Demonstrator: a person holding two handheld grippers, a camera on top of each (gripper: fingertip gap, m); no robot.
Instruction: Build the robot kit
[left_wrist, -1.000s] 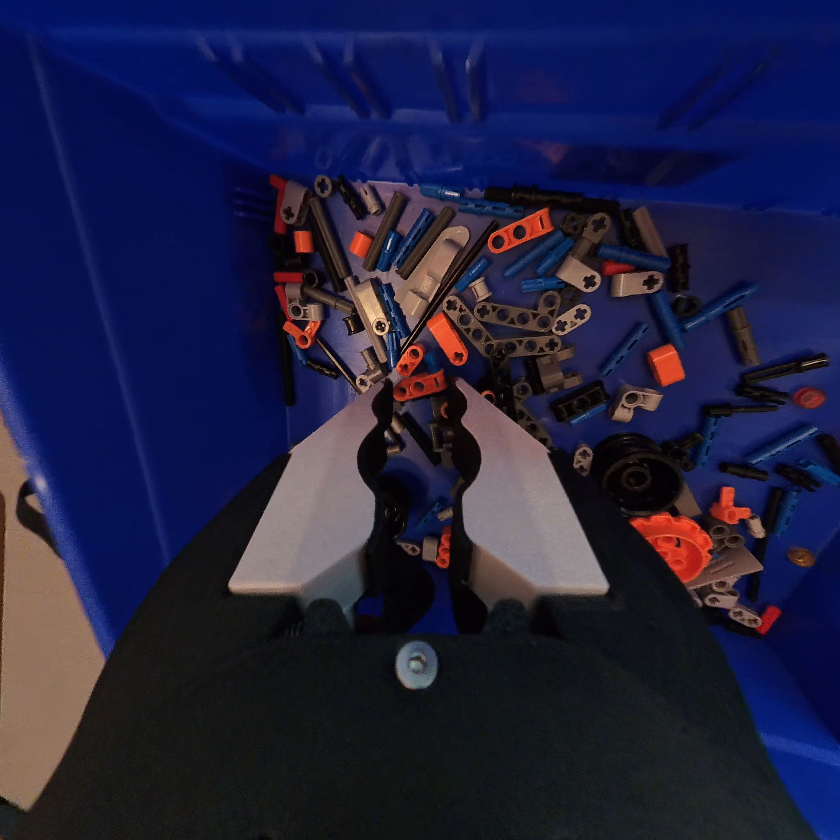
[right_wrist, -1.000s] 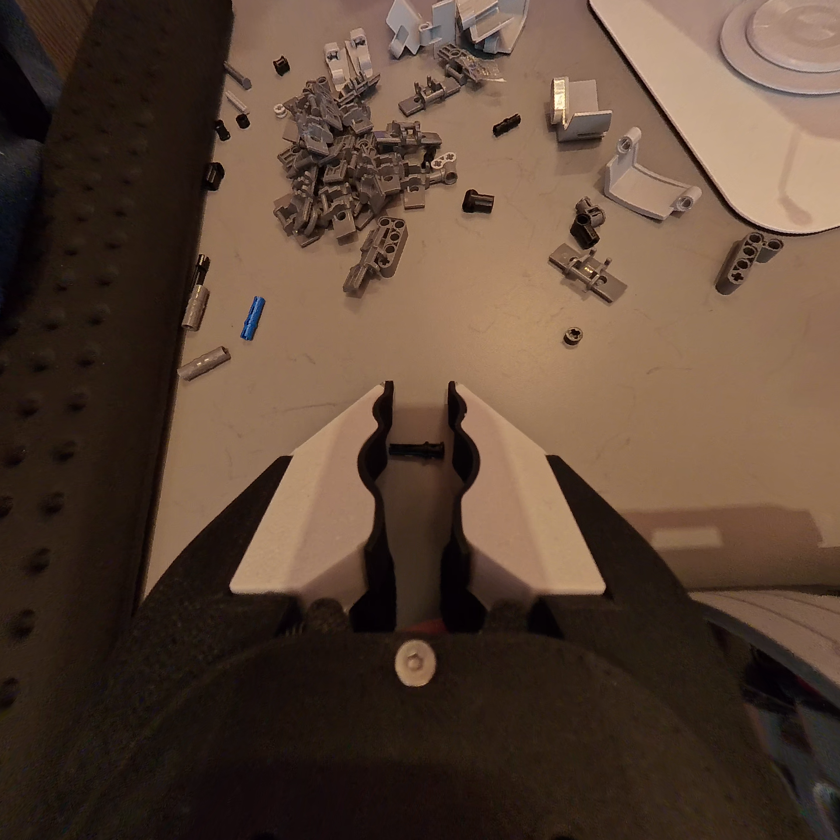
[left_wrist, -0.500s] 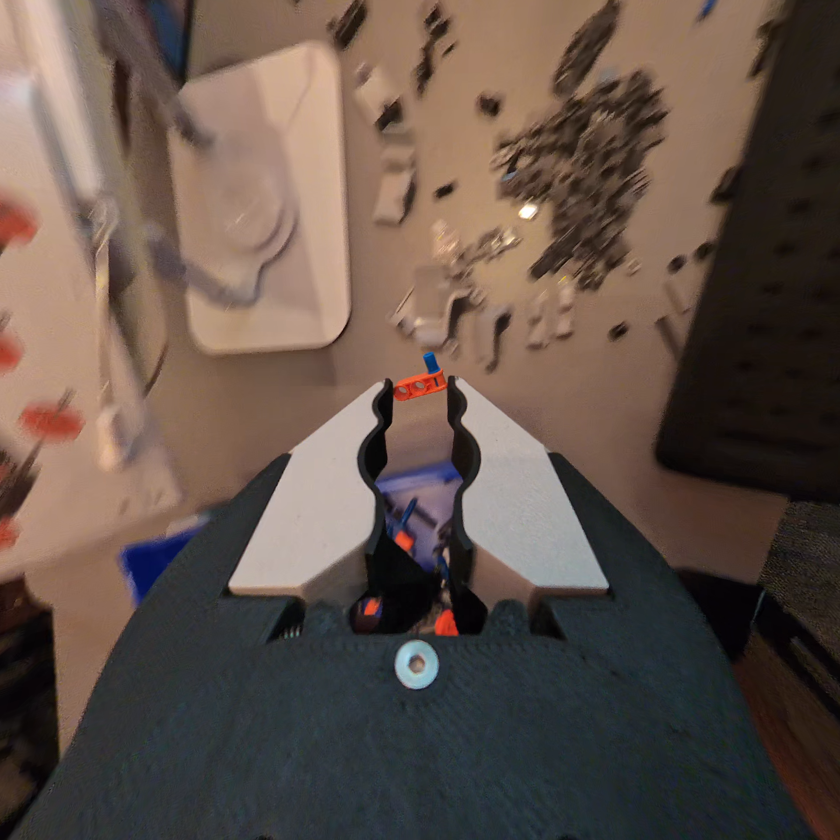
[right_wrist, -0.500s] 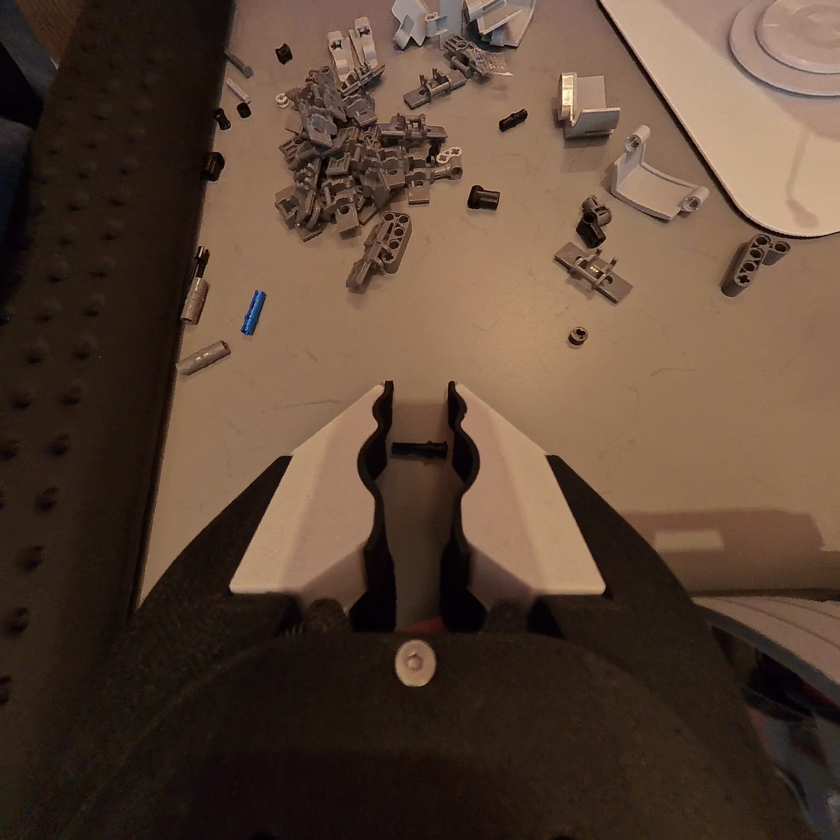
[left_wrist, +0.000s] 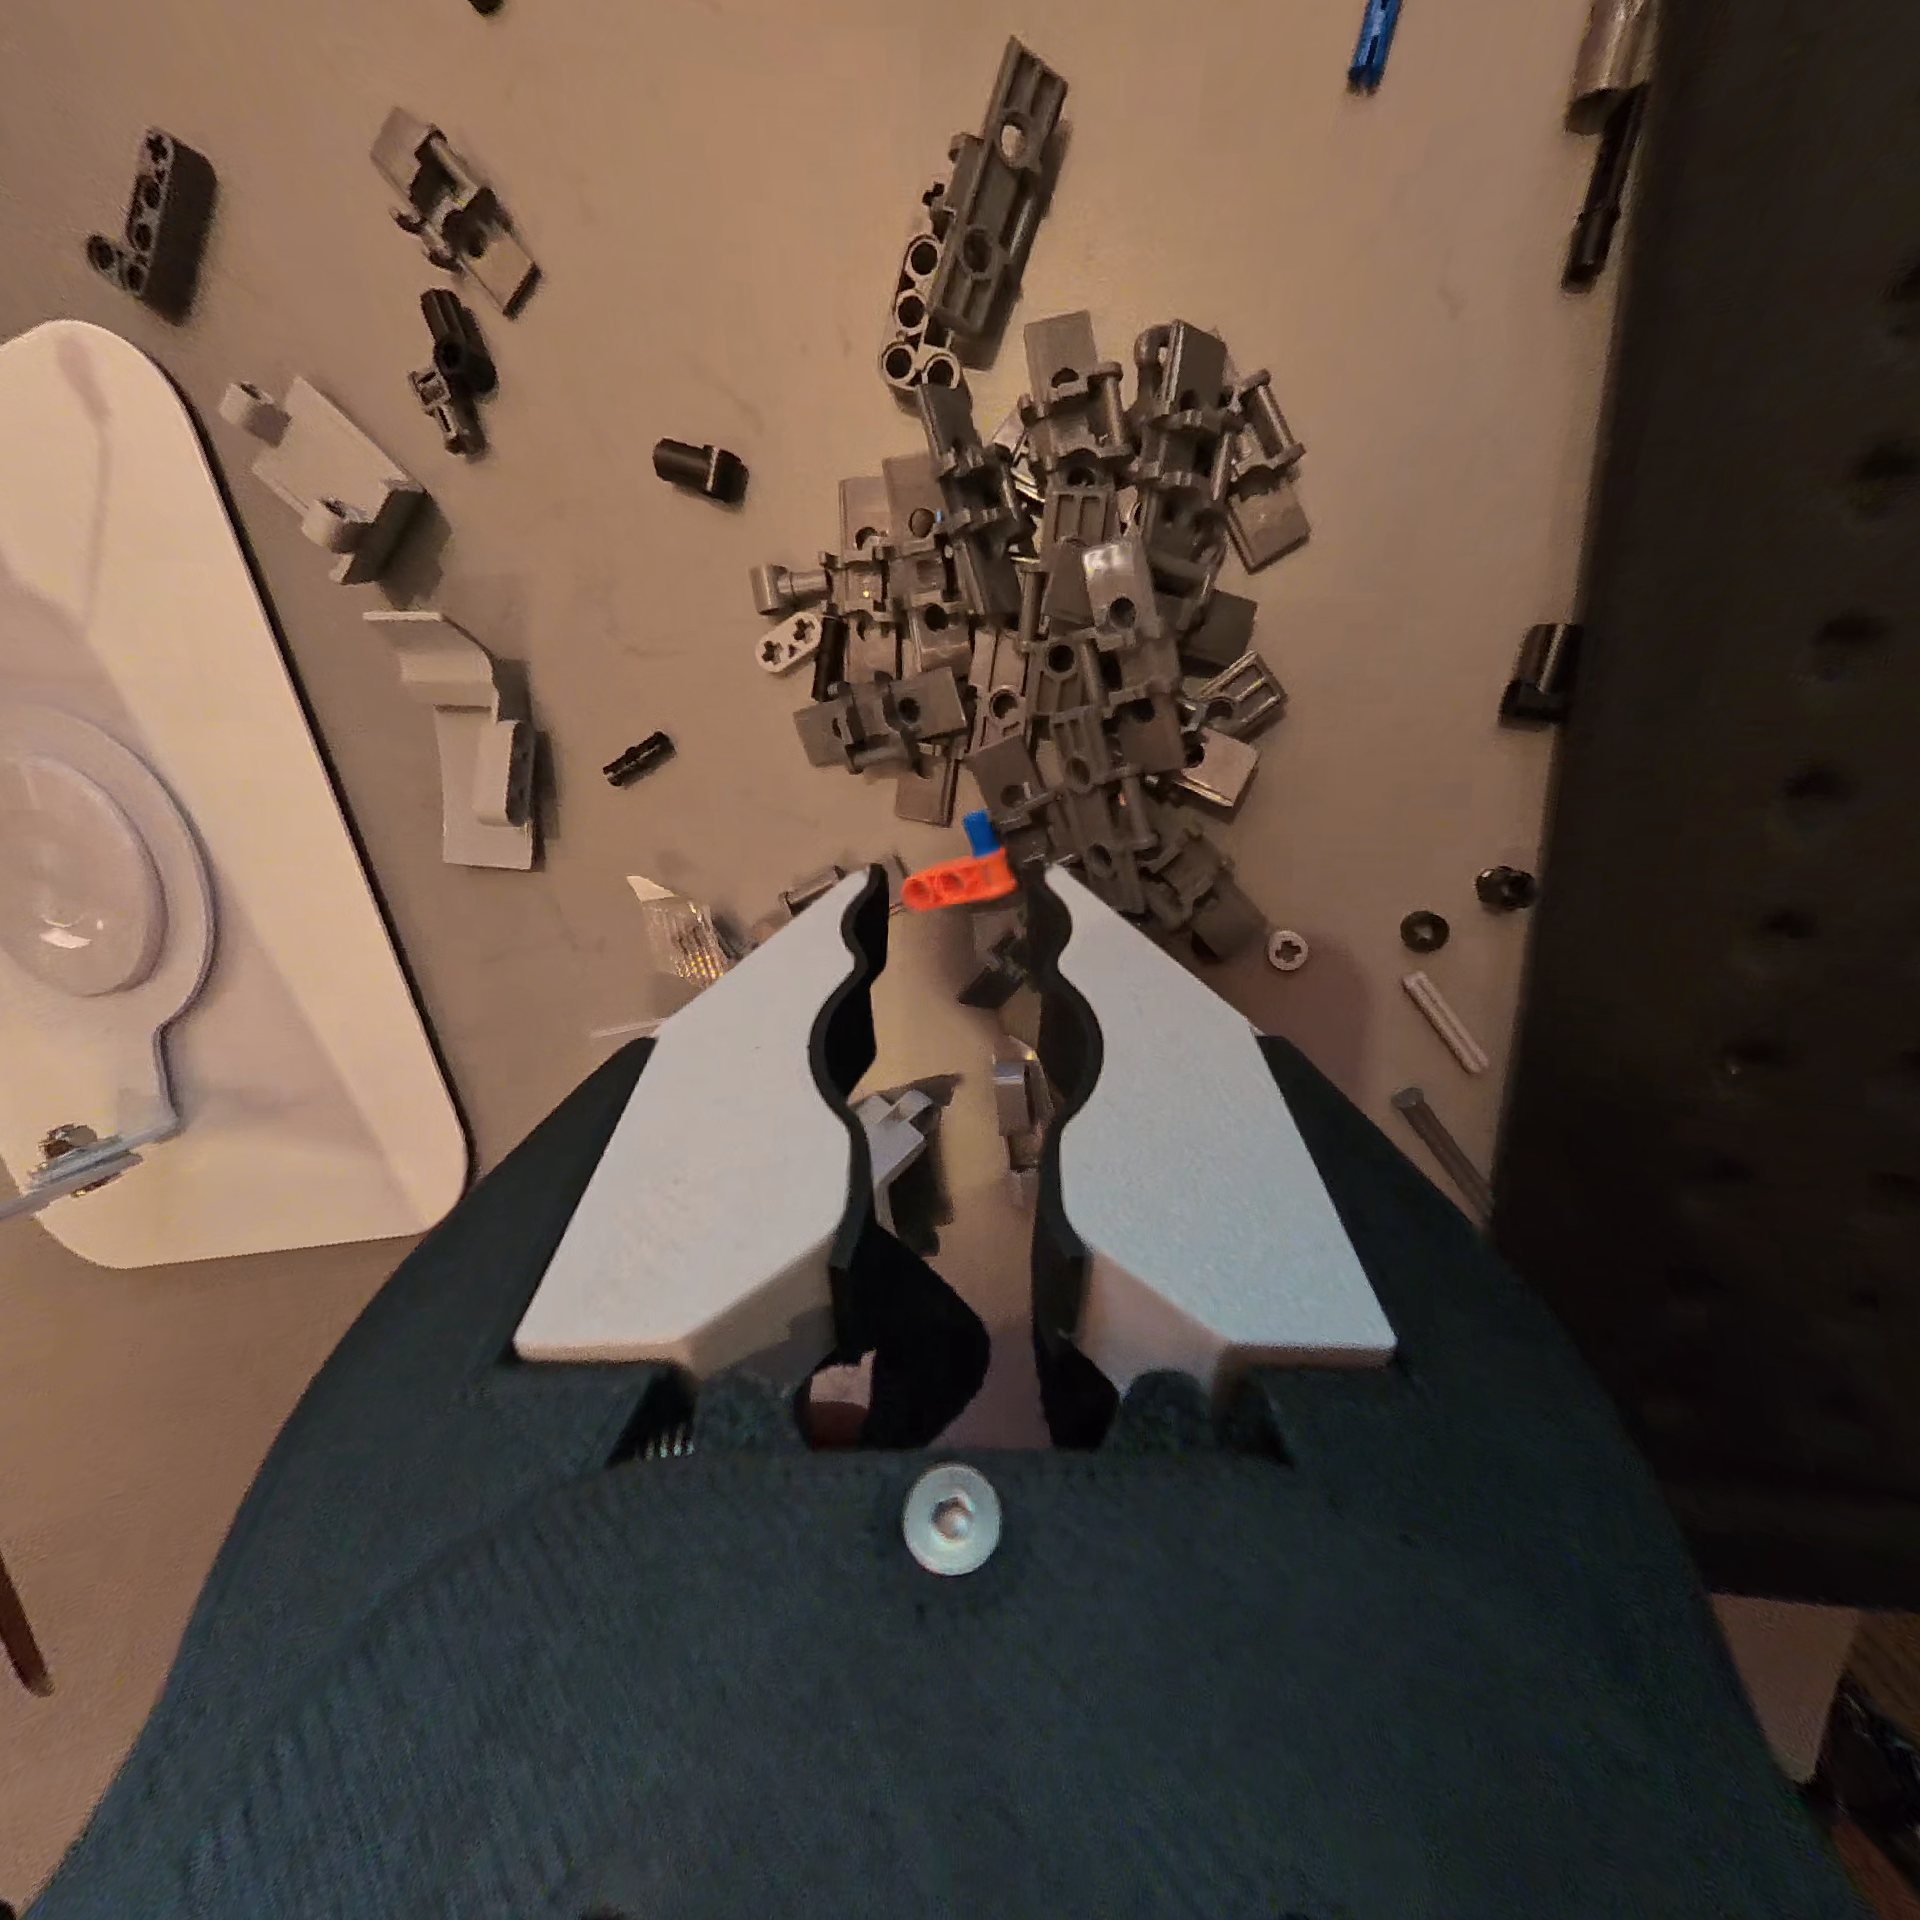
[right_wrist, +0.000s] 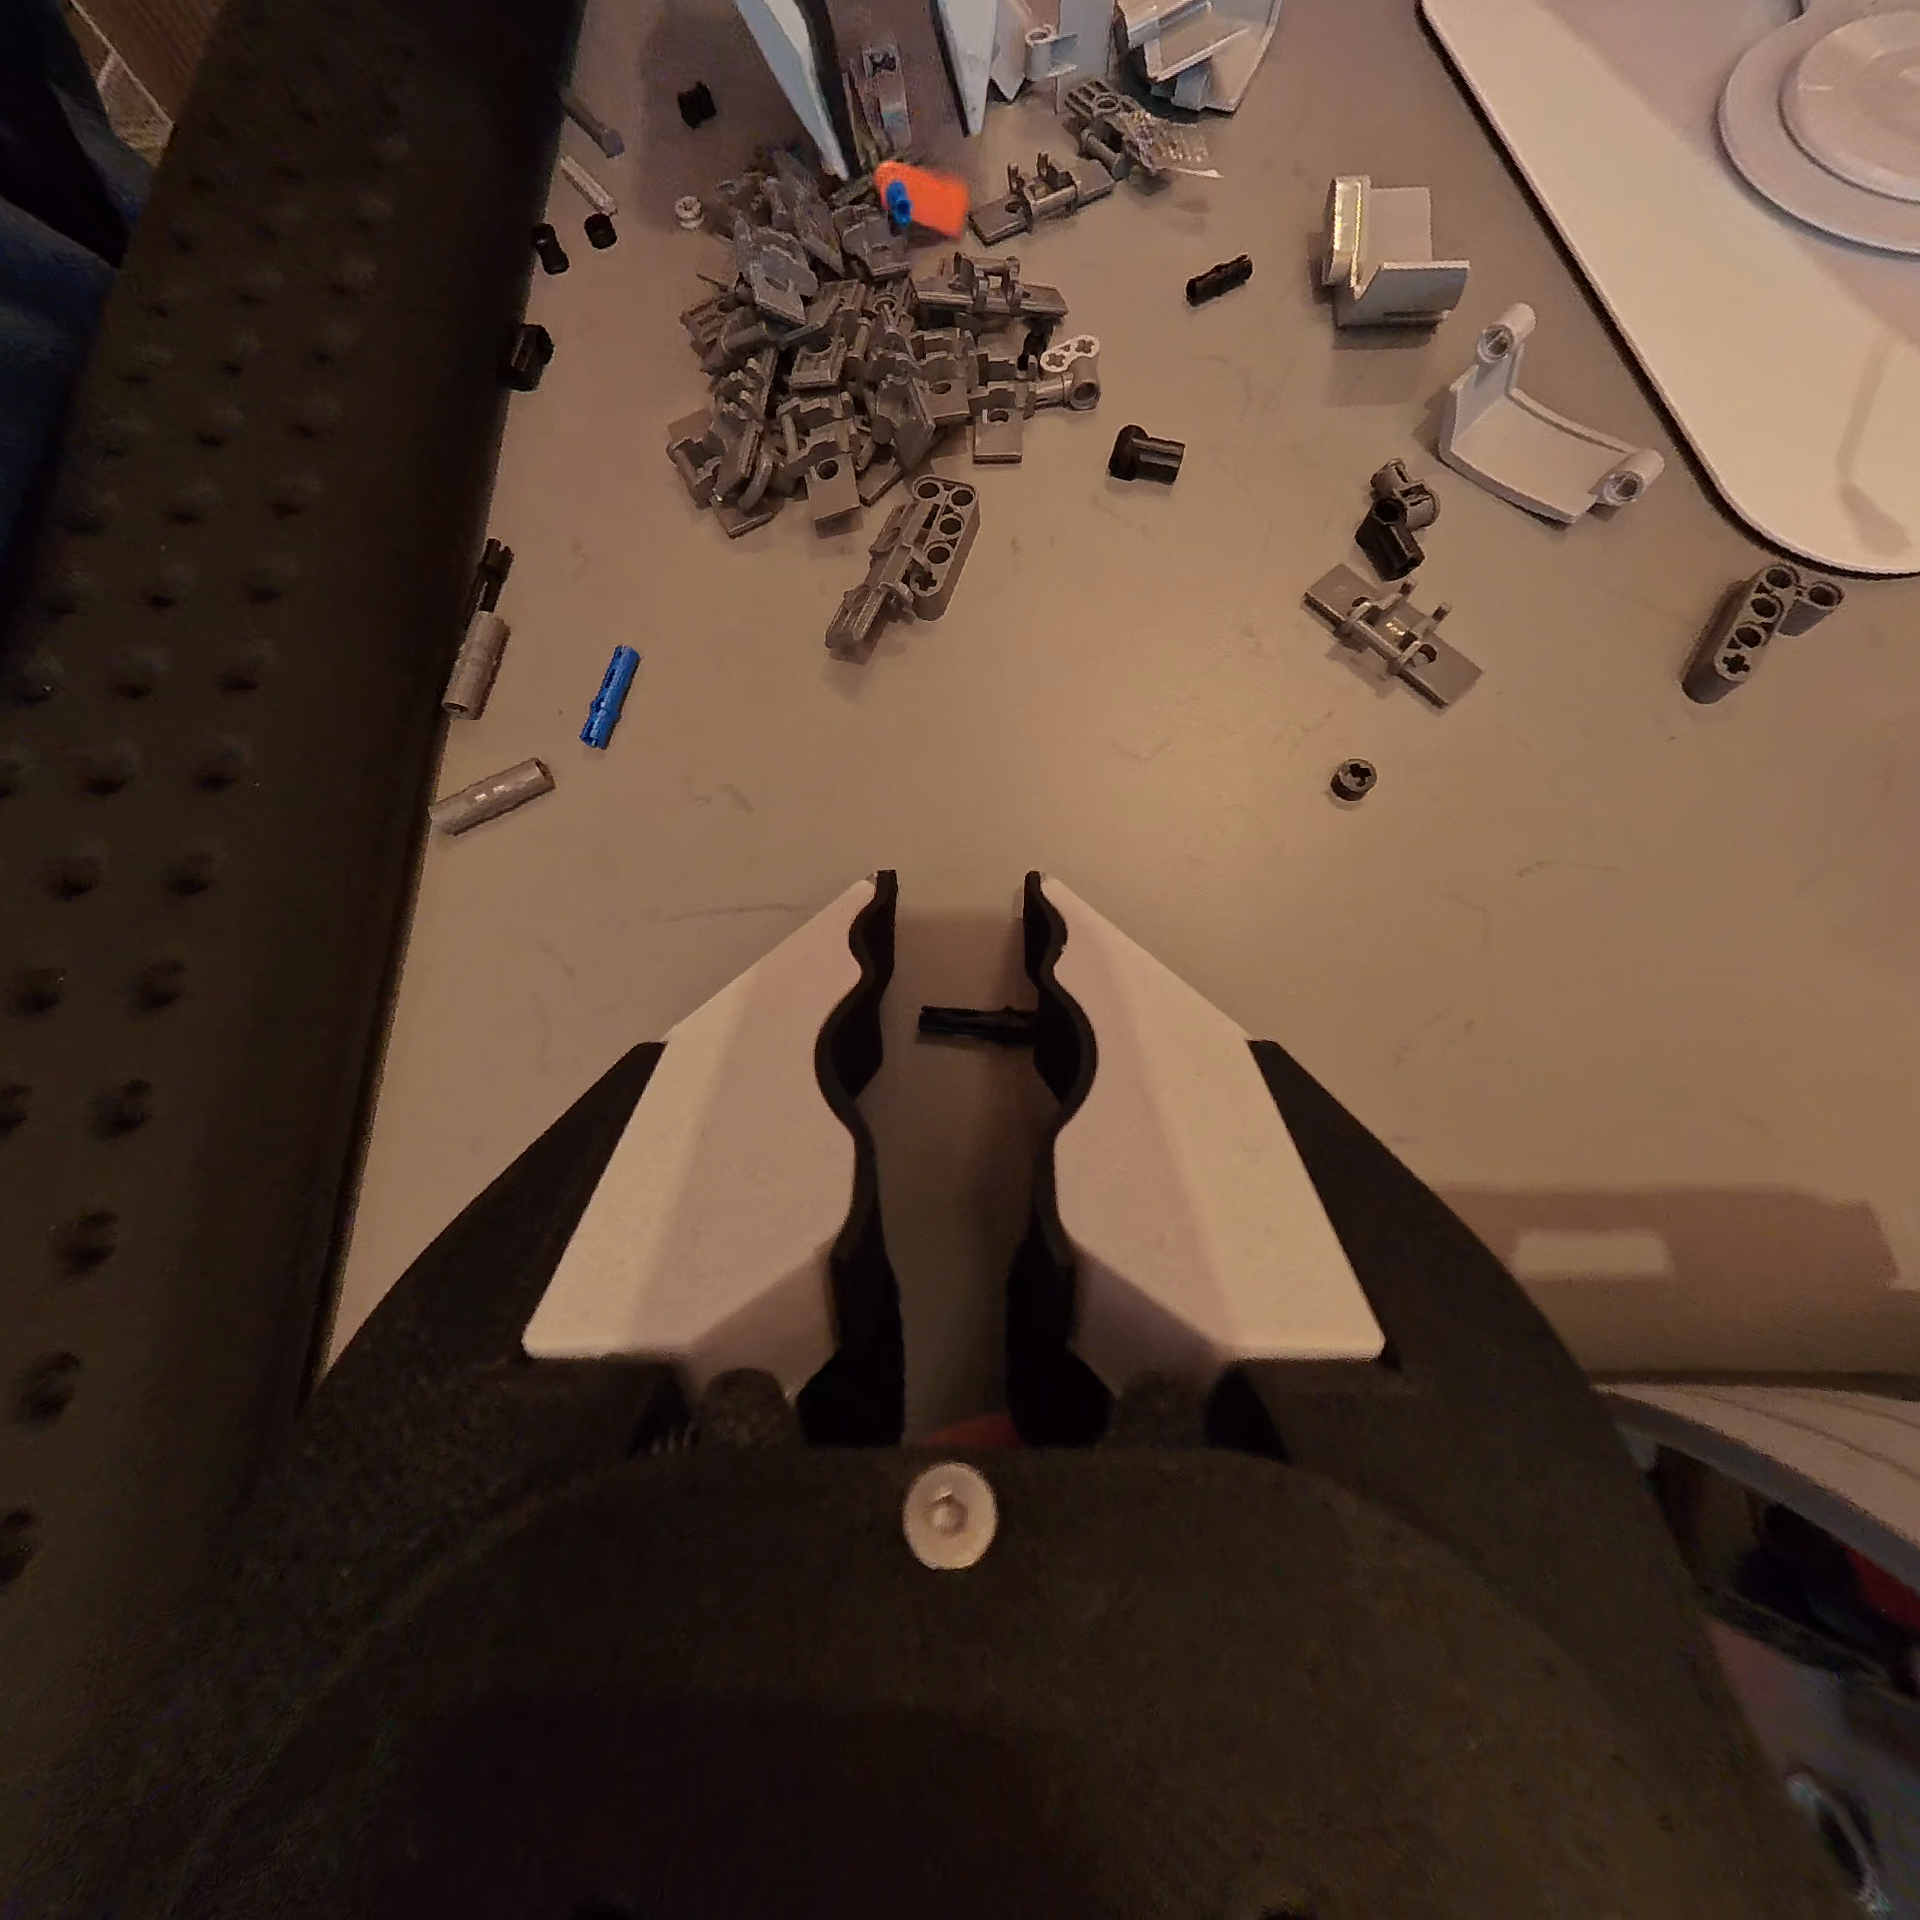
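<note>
My left gripper (left_wrist: 961, 883) is shut on a small orange beam (left_wrist: 951, 889) with a blue pin (left_wrist: 979, 831) in it, held across the fingertips. It hangs just above the near edge of a pile of dark grey parts (left_wrist: 1049, 644) on the grey table. In the right wrist view the orange beam (right_wrist: 925, 197) shows blurred at the far side of the pile (right_wrist: 852, 364). My right gripper (right_wrist: 958, 883) is a little open over bare table. A black pin (right_wrist: 977, 1021) lies between its fingers, touching the right pad only.
A white board (left_wrist: 208, 831) with a clear round dish lies left, also in the right wrist view (right_wrist: 1662, 260). A black dotted mat (left_wrist: 1745, 727) edges the table. Loose grey brackets, black connectors and a blue pin (right_wrist: 610, 696) are scattered around. My right fingertips sit around 20 cm from my left ones.
My left gripper has lifted the orange beam out of the blue bin, swung over the table and come down close to the grey pile. My right gripper has barely shifted.
</note>
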